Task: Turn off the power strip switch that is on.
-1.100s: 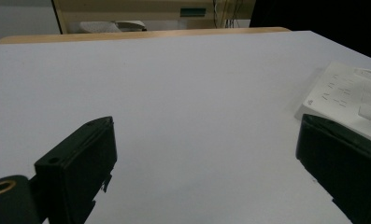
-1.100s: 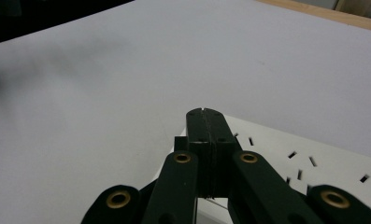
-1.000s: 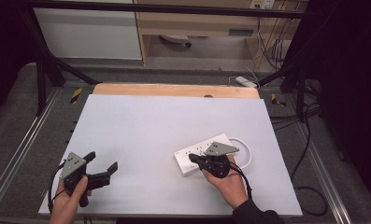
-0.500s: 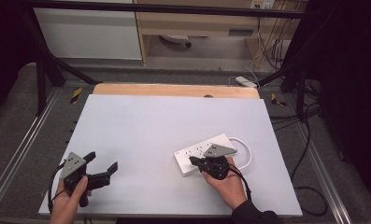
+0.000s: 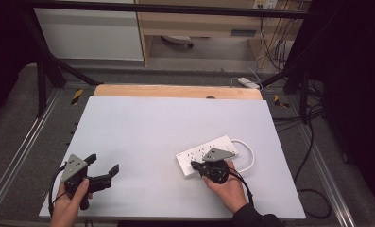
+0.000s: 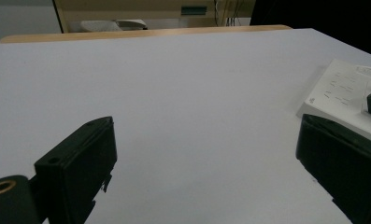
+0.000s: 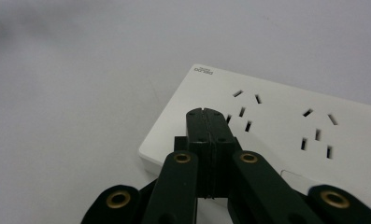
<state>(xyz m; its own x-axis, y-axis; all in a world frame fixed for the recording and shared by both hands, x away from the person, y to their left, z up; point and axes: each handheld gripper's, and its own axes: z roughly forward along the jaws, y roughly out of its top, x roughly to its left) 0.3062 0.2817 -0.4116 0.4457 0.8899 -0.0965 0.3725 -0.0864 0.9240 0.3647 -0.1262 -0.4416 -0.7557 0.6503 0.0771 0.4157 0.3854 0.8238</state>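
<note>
Nothing has shifted since before: the right gripper (image 5: 194, 165), jaws pressed together, rests over the power strip (image 5: 200, 153) at lower right; the left gripper (image 5: 103, 163), jaws apart, sits lower left.

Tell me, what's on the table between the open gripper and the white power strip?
Nothing: bare table between the left gripper and the power strip in the high view.

right gripper (image 5: 194, 165) nudged slightly along white power strip (image 5: 208, 153) near table's right front edge, closed jaw tips now over strip's near-left end, just short of first socket holes, hand barely shifted
</note>
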